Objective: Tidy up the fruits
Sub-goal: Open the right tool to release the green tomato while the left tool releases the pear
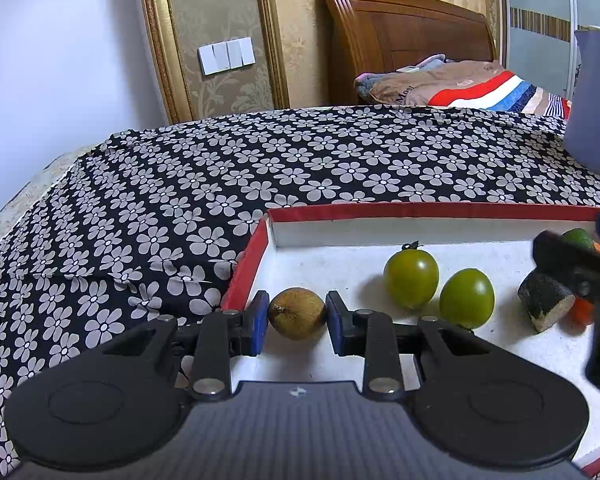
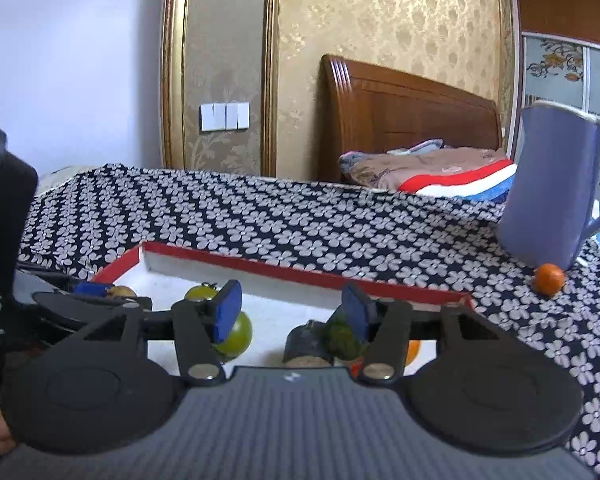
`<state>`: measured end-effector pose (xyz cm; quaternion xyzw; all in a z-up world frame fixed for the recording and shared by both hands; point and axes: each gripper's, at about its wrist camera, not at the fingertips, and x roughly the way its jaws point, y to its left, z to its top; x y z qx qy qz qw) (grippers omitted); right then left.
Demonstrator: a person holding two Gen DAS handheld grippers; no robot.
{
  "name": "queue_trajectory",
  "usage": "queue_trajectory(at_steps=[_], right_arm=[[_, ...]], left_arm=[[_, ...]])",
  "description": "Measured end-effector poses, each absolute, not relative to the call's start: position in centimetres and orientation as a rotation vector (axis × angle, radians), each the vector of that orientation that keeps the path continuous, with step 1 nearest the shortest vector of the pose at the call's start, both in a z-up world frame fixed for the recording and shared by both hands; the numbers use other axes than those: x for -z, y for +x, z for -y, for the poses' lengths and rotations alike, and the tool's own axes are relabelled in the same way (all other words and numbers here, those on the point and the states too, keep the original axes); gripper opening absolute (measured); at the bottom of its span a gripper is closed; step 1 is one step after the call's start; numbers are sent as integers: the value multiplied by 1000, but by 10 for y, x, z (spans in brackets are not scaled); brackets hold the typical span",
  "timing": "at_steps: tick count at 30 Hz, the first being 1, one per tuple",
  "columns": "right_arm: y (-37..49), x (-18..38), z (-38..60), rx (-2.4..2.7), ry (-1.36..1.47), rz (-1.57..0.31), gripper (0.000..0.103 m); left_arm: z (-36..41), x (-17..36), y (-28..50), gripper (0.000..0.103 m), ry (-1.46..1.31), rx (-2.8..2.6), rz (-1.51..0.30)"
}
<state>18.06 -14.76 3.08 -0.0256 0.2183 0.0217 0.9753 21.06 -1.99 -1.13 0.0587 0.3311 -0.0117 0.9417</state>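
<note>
A red-rimmed white tray [image 1: 420,211] lies on the flowered cloth. My left gripper [image 1: 297,316] is inside its near left corner, pads on either side of a small brown fruit [image 1: 297,313], touching or nearly touching it. Two green tomatoes [image 1: 411,278] [image 1: 466,298] and a dark cut piece [image 1: 545,301] lie to the right. My right gripper [image 2: 292,312] is open and empty above the tray [image 2: 260,265], over a green tomato [image 2: 238,334], a dark piece [image 2: 306,344] and a green lime [image 2: 342,340]. A small orange [image 2: 549,278] lies on the cloth outside the tray.
A tall blue jug [image 2: 556,184] stands on the cloth at the right, just behind the orange. Flowered cloth [image 1: 220,176] covers the table. A bed with a wooden headboard [image 1: 412,32] and striped bedding stands behind. The left gripper's body [image 2: 4,240] shows at the right view's left edge.
</note>
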Motion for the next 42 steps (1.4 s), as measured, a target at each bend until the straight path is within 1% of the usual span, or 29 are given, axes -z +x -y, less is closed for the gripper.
queue_trajectory(at_steps=[7, 9, 12, 14, 16, 19, 20, 21, 23, 26, 33, 34, 35, 36, 38, 42], right_arm=[[168, -33, 151, -49, -56, -443, 53], [165, -32, 150, -50, -57, -443, 59], [161, -30, 149, -53, -66, -444, 60], [158, -29, 148, -54, -69, -444, 62], [157, -28, 149, -56, -67, -446, 67], [154, -27, 150, -54, -63, -448, 70], [154, -27, 151, -54, -57, -450, 74], [153, -26, 152, -53, -53, -450, 76], [153, -25, 153, -52, -47, -453, 76], [153, -23, 154, -56, -41, -456, 80], [154, -21, 154, -60, -40, -455, 80], [154, -21, 154, -61, -40, -454, 83], [154, -21, 153, -61, -40, -454, 84], [154, -21, 153, -59, -40, -453, 86], [153, -21, 153, -57, -40, -454, 86], [151, -23, 153, -59, -32, -449, 89]], left_arm=[[21, 11, 209, 30, 120, 26, -677], [21, 11, 209, 30, 119, 27, -677], [20, 11, 208, 30, 119, 28, -676], [22, 12, 208, 30, 122, 30, -678], [23, 12, 207, 30, 125, 31, -680], [23, 12, 208, 30, 127, 27, -681], [23, 12, 208, 30, 126, 27, -681], [23, 12, 208, 30, 126, 26, -681], [23, 12, 209, 30, 126, 27, -681], [22, 12, 210, 30, 112, 36, -683], [21, 11, 209, 31, 106, 38, -681], [21, 11, 209, 35, 107, 36, -681], [21, 11, 208, 45, 108, 34, -680], [21, 11, 207, 49, 108, 35, -673], [22, 9, 204, 59, 102, 48, -663], [28, 7, 199, 60, 135, 30, -640]])
